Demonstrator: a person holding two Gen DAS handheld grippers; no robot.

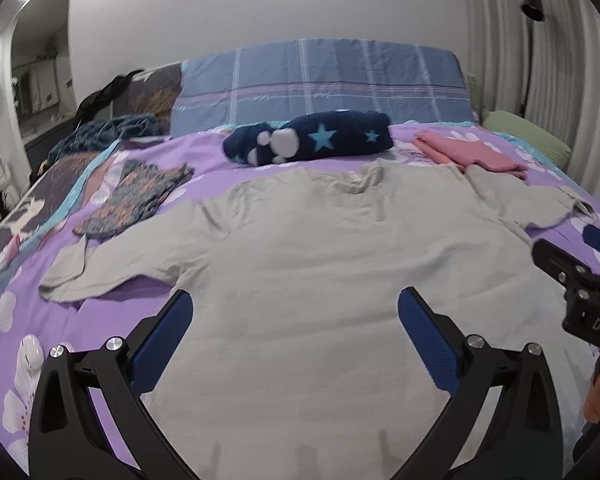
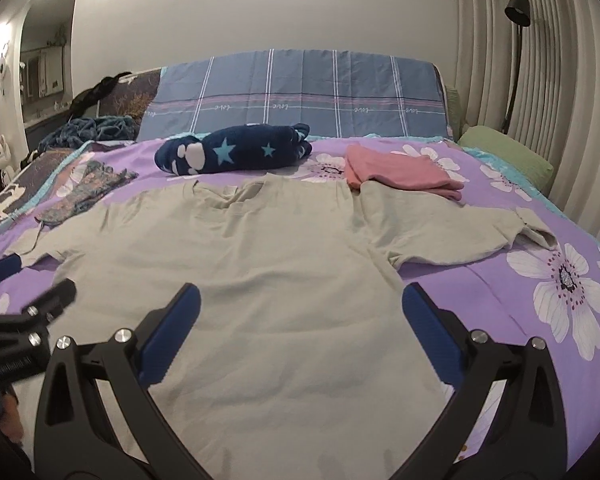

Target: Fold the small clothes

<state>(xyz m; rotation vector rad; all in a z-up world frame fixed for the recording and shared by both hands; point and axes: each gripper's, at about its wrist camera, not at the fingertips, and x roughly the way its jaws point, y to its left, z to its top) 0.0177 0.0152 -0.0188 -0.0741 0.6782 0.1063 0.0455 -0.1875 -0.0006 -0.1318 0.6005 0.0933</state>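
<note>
Centrally, pale grey-green T-shirt [image 1: 320, 264] spread flat on purple floral bedcover [image 1: 148, 292], collar toward 12 o'clock, hem toward 6 o'clock, both short sleeves extended to 9 and 3 o'clock. Left gripper [image 1: 294, 320] poised above lower body of shirt, blue-padded fingers [image 1: 164, 340] spread wide and released, nothing between them; contact with fabric cannot be told. Right gripper [image 2: 300, 316] likewise over shirt at its 3 o'clock edge, fingers [image 2: 432, 336] wide apart and empty, inner finger over cloth, outer finger over bare bedcover. Each gripper visible at margin of other view: right one at 3 o'clock in left wrist view, left one at 9 o'clock in right wrist view, with part of a hand [image 1: 598, 400] on its handle. Beyond collar, at 12 o'clock: dark navy plush item [image 1: 308, 140] with light-blue stars and white paw print, lying on its side. Folded pink garment [image 2: 400, 174] at 1 o'clock, touching shirt's shoulder edge. Patterned blue-and-orange garment [image 1: 136, 196] at 10 o'clock, crumpled, just beside left sleeve. Blue plaid pillow [image 2: 300, 92] upright against wall at head of bed; green pillow [image 2: 504, 152] at 2 o'clock near pleated curtain [image 2: 540, 60]; black floor lamp [image 2: 516, 12] in front of curtain. Rumpled teal blanket [image 1: 104, 132] at 10 o'clock on far corner of bed.
</note>
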